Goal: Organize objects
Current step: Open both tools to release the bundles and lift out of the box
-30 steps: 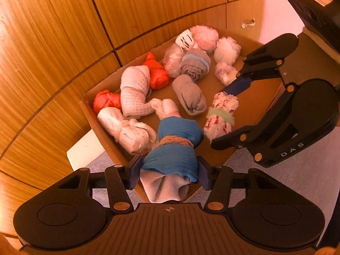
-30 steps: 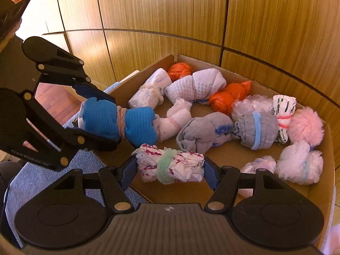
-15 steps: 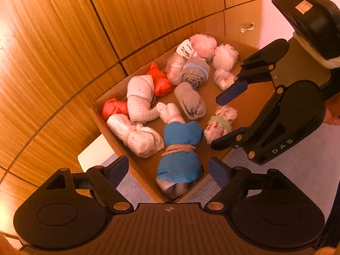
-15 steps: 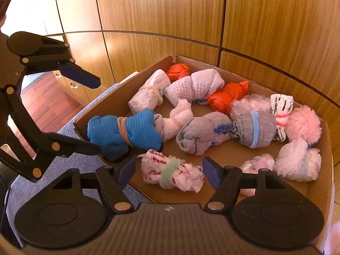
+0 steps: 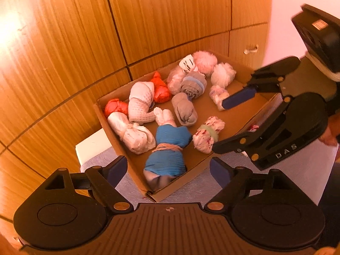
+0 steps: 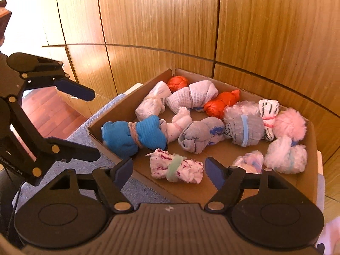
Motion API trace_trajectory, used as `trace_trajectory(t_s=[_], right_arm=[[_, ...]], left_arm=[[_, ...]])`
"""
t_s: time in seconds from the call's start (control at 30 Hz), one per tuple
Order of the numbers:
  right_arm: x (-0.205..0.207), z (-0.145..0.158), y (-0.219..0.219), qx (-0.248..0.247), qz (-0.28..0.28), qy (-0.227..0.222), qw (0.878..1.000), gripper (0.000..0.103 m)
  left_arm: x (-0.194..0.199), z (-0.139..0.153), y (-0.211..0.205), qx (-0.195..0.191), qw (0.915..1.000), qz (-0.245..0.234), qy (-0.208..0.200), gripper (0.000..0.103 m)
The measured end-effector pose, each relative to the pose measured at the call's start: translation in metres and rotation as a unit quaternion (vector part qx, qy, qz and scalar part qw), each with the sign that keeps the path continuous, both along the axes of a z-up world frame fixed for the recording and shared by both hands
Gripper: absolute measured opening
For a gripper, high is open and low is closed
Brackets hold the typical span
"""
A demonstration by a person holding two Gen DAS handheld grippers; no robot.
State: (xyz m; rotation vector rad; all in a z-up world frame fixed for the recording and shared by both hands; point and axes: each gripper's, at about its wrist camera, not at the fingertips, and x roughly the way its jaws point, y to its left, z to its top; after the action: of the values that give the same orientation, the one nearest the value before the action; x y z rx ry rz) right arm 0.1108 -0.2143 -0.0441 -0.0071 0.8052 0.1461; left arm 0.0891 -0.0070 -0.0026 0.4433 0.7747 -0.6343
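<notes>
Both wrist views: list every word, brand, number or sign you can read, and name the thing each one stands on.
"DAS": on the body of the right gripper, readable in the left wrist view.
Lettering on the edge of the left gripper, seen in the right wrist view: too small and cut off to read.
Label on the black device at upper right of the left wrist view: blurred, unreadable.

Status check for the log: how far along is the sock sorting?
Done: blue sock bundle tied with a tan band and white-magenta bundle with a green band lie in the cardboard box. In hand: nothing; left gripper and right gripper opening, empty. Left: nothing visible outside.
</notes>
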Motion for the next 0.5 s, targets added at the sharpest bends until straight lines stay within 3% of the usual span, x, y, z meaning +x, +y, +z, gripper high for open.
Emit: trace_trajectory(t_s=[0.5], right_arm=[[-0.035, 0.021, 0.000, 0.008, -0.037, -0.045, 0.998, 0.077]], left_arm=[[-0.018, 0.003, 0.003, -0.040, 0.9958, 0.082, -0.004, 0.091]])
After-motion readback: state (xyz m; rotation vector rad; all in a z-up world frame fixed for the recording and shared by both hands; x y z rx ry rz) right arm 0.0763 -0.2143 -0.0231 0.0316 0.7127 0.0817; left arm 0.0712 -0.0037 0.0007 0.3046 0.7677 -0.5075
